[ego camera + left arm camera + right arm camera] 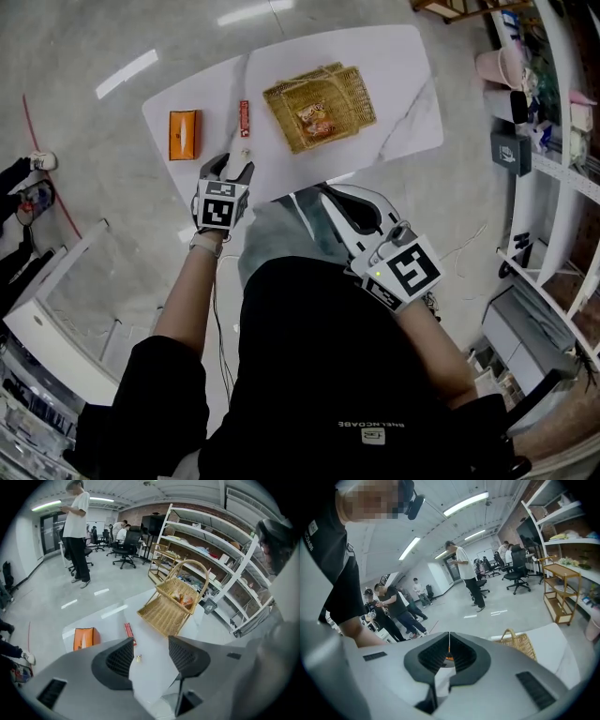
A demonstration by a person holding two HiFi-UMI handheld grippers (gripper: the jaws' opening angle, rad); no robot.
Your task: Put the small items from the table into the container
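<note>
Small brass-coloured item (138, 658): on the white table (403, 66) near its near edge, left of the wicker basket (352, 89).

Left gripper (151, 648): poised over it, jaws wide apart, item between them, not touched.

Right gripper (449, 644): held back, jaws closed on nothing.

Step in hand, as I judge it: the reach. Next calls for lowering and a centred pinch on a very small piece.

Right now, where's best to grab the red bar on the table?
Pinch the red bar across its narrow width, near mid-length, coming down from above. It lies flat on the table, long and thin, with bare top on both long sides for the jaws. The open left gripper is nearest.
</note>
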